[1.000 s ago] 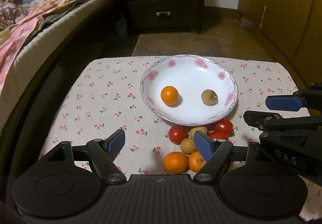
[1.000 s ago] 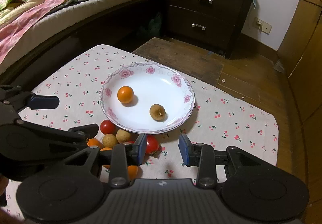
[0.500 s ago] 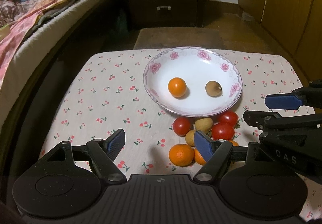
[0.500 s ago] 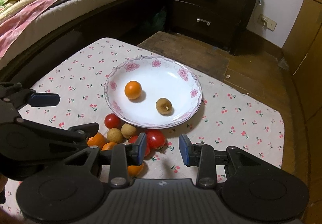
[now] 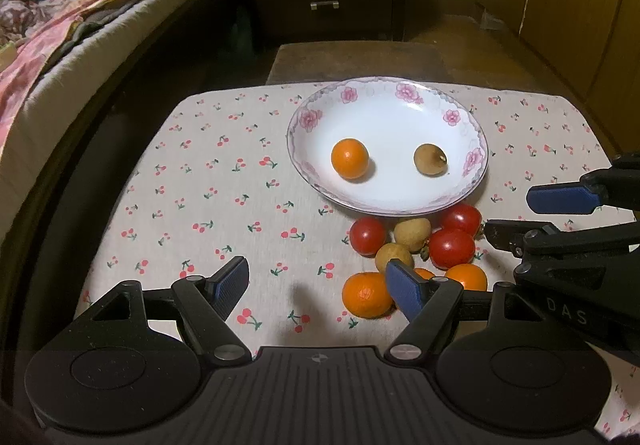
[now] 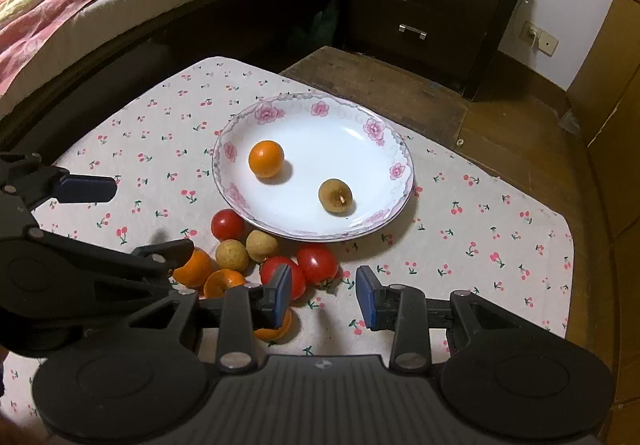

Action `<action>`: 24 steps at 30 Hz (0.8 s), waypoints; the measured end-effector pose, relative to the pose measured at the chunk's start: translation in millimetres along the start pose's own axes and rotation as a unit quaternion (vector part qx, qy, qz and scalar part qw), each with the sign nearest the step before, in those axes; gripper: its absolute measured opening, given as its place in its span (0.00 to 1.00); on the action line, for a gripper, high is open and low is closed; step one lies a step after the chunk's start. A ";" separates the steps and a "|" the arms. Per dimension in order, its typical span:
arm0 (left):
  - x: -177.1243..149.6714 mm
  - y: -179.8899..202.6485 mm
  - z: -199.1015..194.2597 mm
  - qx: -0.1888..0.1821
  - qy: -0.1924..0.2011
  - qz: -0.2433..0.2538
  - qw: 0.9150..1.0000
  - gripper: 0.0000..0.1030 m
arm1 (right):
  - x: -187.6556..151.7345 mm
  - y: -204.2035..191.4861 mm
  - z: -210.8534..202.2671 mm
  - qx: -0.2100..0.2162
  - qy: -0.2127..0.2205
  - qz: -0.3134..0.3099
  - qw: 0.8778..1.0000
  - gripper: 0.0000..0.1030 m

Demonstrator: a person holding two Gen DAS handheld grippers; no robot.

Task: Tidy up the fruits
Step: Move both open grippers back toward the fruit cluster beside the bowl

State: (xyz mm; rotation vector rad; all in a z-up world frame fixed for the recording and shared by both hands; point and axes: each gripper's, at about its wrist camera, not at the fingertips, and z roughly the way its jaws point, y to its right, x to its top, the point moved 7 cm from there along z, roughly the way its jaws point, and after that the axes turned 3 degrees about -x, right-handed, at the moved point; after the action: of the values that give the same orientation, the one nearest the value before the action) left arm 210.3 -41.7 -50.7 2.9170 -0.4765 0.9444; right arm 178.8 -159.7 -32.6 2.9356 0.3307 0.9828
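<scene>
**Two fruits plated, the rest piled beside**

An orange point(image 5: 349, 158) and what looked like a longan point(image 5: 430, 159) lay apart on the floral plate point(image 5: 384, 93). Tomatoes point(image 6: 316, 263), longans and oranges clustered just below its rim. Left gripper point(image 5: 316, 287) and right gripper point(image 6: 323, 297) hovered, jaws apart, empty.
</scene>
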 end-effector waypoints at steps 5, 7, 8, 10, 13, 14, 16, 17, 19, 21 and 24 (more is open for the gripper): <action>-1.1 -0.2 0.8 -0.001 -0.003 0.002 1.000 0.79 | -2.5 -0.5 3.6 0.008 -0.010 0.003 1.000 0.34; -0.5 -0.8 -0.4 -0.005 -0.002 -0.001 1.000 0.79 | -3.0 1.1 3.9 0.018 -0.015 0.011 1.000 0.34; 0.1 -1.2 -1.3 -0.007 0.000 -0.002 1.000 0.80 | -3.2 1.6 4.2 0.022 -0.017 0.013 1.000 0.34; 1.3 -2.4 -2.9 -0.011 0.003 -0.004 1.000 0.82 | -4.2 3.5 5.8 0.027 -0.024 0.017 0.999 0.34; 0.8 -6.0 -2.6 -0.012 0.001 -0.007 1.000 0.82 | -7.0 6.3 9.2 0.033 -0.035 0.022 0.999 0.34; 0.3 -7.9 -1.9 -0.012 -0.001 -0.010 1.000 0.82 | -8.0 6.8 10.0 0.033 -0.038 0.021 0.999 0.34; -0.7 -11.2 -0.8 -0.013 -0.005 -0.015 1.000 0.82 | -10.0 7.0 11.3 0.039 -0.043 0.023 0.998 0.34; -1.0 -12.8 -0.7 -0.015 -0.006 -0.019 1.000 0.82 | -10.9 5.9 11.9 0.046 -0.047 0.025 0.998 0.34; -1.4 -15.1 -0.6 -0.018 -0.008 -0.025 0.999 0.82 | -12.5 3.1 13.2 0.057 -0.051 0.026 0.997 0.34; -1.2 -16.9 -1.1 -0.020 -0.009 -0.028 0.999 0.82 | -13.4 -0.8 15.2 0.065 -0.053 0.023 0.996 0.34; 0.1 -20.5 -2.5 -0.021 -0.007 -0.032 0.999 0.82 | -14.9 -6.2 19.3 0.079 -0.058 0.022 0.995 0.34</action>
State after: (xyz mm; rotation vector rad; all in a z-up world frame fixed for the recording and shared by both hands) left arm 215.1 -21.9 -47.5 2.8851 -0.3949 0.8945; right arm 177.5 -156.1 -57.5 3.1390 0.3550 0.8212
